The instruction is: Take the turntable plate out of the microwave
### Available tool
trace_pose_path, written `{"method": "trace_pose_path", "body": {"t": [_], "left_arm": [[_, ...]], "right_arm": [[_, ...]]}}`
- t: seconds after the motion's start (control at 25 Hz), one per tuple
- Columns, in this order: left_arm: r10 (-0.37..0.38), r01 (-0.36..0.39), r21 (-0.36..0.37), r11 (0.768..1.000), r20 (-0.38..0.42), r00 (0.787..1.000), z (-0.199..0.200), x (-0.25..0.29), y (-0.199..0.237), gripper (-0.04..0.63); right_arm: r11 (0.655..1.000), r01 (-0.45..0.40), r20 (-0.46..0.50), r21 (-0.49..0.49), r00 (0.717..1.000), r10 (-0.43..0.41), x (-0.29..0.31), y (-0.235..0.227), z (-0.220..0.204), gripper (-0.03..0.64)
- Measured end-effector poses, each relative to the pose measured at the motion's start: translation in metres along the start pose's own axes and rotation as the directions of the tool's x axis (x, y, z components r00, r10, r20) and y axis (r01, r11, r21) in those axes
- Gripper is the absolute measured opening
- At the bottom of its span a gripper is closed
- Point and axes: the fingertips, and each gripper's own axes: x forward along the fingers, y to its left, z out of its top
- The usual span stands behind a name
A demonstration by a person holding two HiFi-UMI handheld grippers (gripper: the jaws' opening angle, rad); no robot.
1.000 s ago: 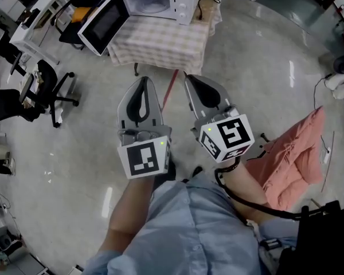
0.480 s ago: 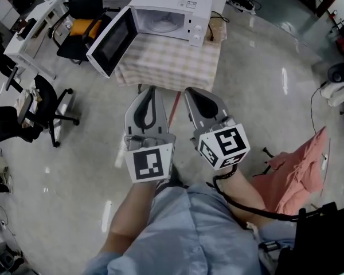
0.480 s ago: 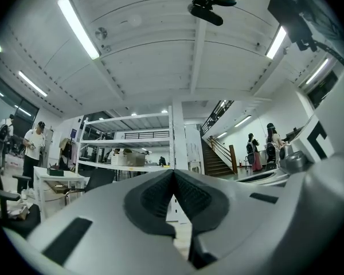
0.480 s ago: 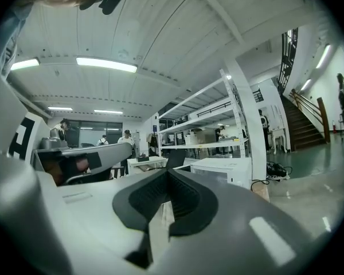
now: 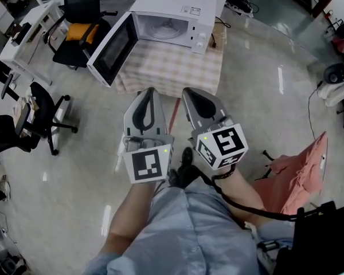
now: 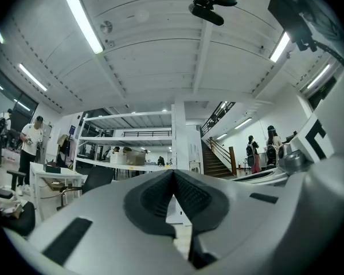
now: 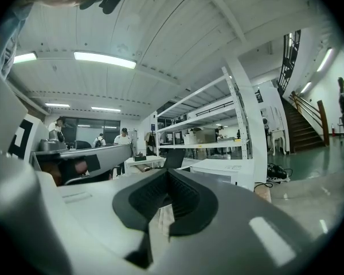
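Left tool (image 5: 149, 90) and right tool (image 5: 188, 90) are both pinched shut, nothing in them. The turntable plate (image 5: 163, 31) sits inside the open microwave (image 5: 180, 4) at the worktop's (image 5: 172, 67) far edge, dead ahead, well apart, and neither tool looks nearer.

On my feed the left gripper (image 5: 148, 91) and the right gripper (image 5: 190, 91) were pale grey shells tapering to a point, each lined with black ribbed pads (image 6: 188, 196). Each carried a white marker cube (image 5: 147, 165) printed with black squares, and a small green light (image 5: 165, 150) glowed on both. A black strap (image 5: 225, 173) circled the right wrist, and a black cable (image 5: 249, 206) trailed from it. The person wore a light blue shirt (image 5: 189, 228).
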Motion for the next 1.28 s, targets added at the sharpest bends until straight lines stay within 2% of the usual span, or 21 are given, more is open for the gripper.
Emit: {"method": "trace_pose_path", "body": {"t": [0.44, 0.88, 1.28], "left_arm": [[-0.020, 0.022, 0.039, 0.999, -0.044, 0.999, -0.026, 0.057, 0.023, 0.008], [-0.035, 0.040, 0.046, 0.998, -0.093, 0.995, -0.047, 0.158, 0.048, 0.008], [-0.090, 0.100, 0.074, 0.992, -0.125, 0.988, -0.054, 0.241, 0.043, 0.008]], "right_arm": [[0.998, 0.019, 0.007, 0.053, 1.000, -0.019, 0.061, -0.035, -0.012, 0.002], [0.996, 0.038, -0.007, 0.083, 0.999, -0.038, 0.144, -0.098, -0.008, 0.002], [0.993, 0.047, 0.020, 0.112, 0.999, -0.050, 0.197, -0.154, 0.006, 0.002]]}}
